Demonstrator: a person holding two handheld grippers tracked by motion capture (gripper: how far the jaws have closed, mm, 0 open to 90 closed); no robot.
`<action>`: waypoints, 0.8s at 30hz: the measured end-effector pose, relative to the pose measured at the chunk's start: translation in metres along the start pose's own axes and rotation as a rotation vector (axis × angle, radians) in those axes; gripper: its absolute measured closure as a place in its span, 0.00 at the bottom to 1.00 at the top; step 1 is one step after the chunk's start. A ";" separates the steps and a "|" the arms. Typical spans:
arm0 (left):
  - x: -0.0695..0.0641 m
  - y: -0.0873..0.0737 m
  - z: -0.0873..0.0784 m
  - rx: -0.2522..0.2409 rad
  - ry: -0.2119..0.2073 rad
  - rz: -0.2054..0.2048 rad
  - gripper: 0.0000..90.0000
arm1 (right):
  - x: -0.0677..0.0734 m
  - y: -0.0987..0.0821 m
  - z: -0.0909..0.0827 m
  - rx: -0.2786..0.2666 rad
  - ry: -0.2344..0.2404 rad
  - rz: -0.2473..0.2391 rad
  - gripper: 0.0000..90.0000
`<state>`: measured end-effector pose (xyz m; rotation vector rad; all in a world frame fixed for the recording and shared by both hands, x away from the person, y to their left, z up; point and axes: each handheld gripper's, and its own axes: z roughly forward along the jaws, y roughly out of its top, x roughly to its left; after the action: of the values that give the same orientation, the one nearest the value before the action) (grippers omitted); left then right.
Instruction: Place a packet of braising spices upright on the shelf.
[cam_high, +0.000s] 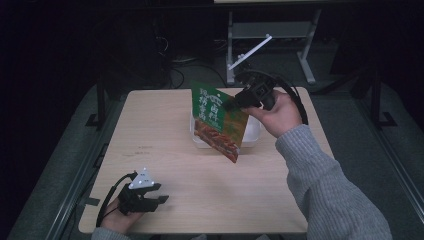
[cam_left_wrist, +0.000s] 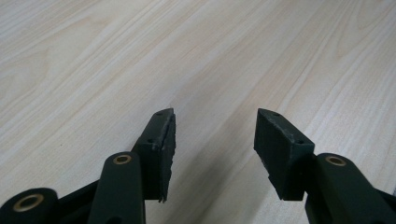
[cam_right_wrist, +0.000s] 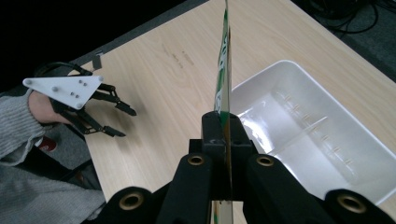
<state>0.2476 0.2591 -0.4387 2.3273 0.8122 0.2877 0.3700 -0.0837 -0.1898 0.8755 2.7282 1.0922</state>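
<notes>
The green and red food pouch (cam_high: 218, 120) hangs in the air above the far middle of the desk (cam_high: 165, 150), over the white plastic tray (cam_high: 252, 134) that sits on the desk there. In the high view its long axis runs steeply from the upper left corner down toward the lower right corner, the green printed end up and the red end lowest, with the printed face turned toward the camera. In the right gripper view the pouch (cam_right_wrist: 224, 65) shows edge-on as a thin upright strip rising from between the jaws, with the tray (cam_right_wrist: 322, 140) lying just to its right, divided by a low ridge. The right hand-held gripper (cam_high: 235, 104) is clenched on the pouch's right edge, its jaws pressed flat against both faces; the right hand (cam_high: 277, 116) holds it raised, the grey-sleeved forearm reaching up from the lower right. The left hand-held gripper (cam_high: 161, 199) rests low at the near left corner of the desk, well apart from the pouch, pointing to the right across the desk; its jaws stand spread with bare wood between them, gripping nothing, as the left gripper view (cam_left_wrist: 212, 135) shows.
</notes>
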 end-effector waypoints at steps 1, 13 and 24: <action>0.000 0.000 0.000 0.000 0.000 0.000 0.52 | 0.000 0.000 0.000 0.000 0.000 0.000 1.00; 0.001 0.000 -0.001 -0.011 0.013 -0.007 0.45 | -0.013 0.021 0.010 0.004 -0.055 0.030 1.00; 0.001 0.000 -0.001 -0.015 0.026 -0.008 0.40 | -0.025 0.032 0.021 -0.005 -0.094 0.073 1.00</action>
<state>0.2481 0.2600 -0.4376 2.3098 0.8288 0.3200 0.4119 -0.0650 -0.1877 1.0063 2.6362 1.0409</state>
